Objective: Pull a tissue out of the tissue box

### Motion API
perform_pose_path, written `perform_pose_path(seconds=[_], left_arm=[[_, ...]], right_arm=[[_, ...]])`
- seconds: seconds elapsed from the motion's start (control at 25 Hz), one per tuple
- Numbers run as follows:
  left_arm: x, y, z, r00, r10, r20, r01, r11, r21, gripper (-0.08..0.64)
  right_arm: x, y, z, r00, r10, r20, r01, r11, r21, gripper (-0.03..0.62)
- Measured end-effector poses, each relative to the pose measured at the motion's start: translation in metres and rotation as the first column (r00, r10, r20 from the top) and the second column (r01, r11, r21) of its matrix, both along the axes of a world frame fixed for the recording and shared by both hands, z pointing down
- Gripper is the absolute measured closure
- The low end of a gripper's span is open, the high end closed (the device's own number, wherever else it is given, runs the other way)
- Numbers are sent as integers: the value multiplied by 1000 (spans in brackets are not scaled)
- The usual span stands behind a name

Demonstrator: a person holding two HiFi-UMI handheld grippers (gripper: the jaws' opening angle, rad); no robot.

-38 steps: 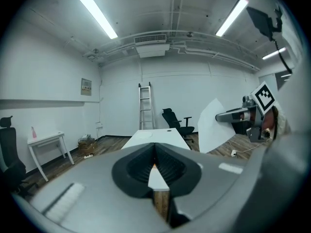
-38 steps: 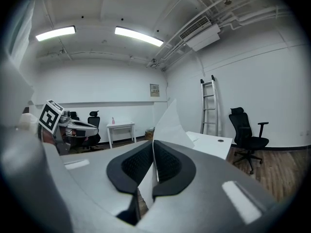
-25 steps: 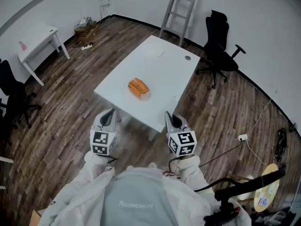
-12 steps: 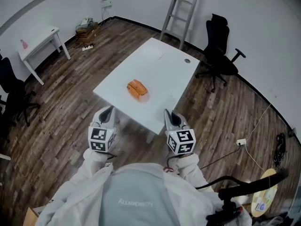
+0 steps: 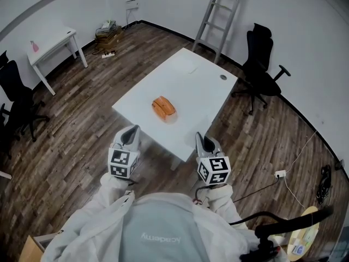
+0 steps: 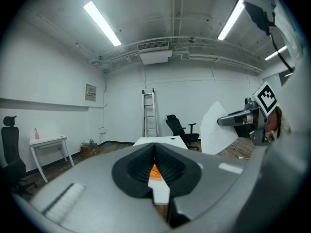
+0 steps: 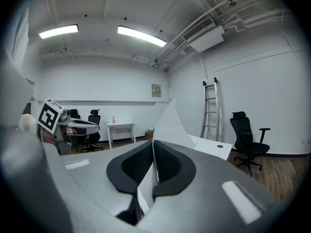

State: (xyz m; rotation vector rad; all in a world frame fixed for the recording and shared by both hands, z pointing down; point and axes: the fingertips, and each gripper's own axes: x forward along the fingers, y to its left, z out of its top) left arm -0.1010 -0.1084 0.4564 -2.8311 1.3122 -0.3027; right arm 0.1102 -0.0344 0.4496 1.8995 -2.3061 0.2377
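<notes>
An orange tissue box (image 5: pixel 163 107) lies in the middle of a white table (image 5: pixel 202 81) in front of me. Both grippers hang side by side short of the table's near edge, away from the box. My right gripper (image 5: pixel 204 142) is shut on a white tissue (image 7: pixel 170 124); the sheet stands up past its jaws in the right gripper view. From the left gripper view that tissue (image 6: pixel 216 130) fans out from the right gripper's tip. My left gripper (image 5: pixel 131 133) is shut with nothing in it; the box (image 6: pixel 153 171) shows through the slit below its pads.
A ladder (image 5: pixel 218 12) leans on the far wall behind the table. A black office chair (image 5: pixel 263 64) stands at the table's right; another chair (image 5: pixel 16 100) and a small white desk (image 5: pixel 52 43) are at the left. A power strip (image 5: pixel 281 174) and cables lie on the wooden floor.
The head view has shifted a little, so the table and box sit slightly lower and further right in the picture. Both grippers keep their places and stay shut.
</notes>
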Motion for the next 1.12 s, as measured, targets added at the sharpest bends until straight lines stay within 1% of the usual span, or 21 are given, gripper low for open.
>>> perform_pose_path(seconds=[0.52,0.72,1.12], left_arm=[[-1,-5,1,1000,-16,-10,16,1000,1,560],[0,-4,2,1000,-14,-10,14,1000,-3,560],[1,-5,5,1000,-11,-11,11,1000,-6,560]], right_arm=[[5,-2,0,1000,2,2,-2,1000,8,591],[4,-4,-2,999,8,-42,-7,1000,12,591],[7,-2,1,999,18,-28,-18,1000,13,591]])
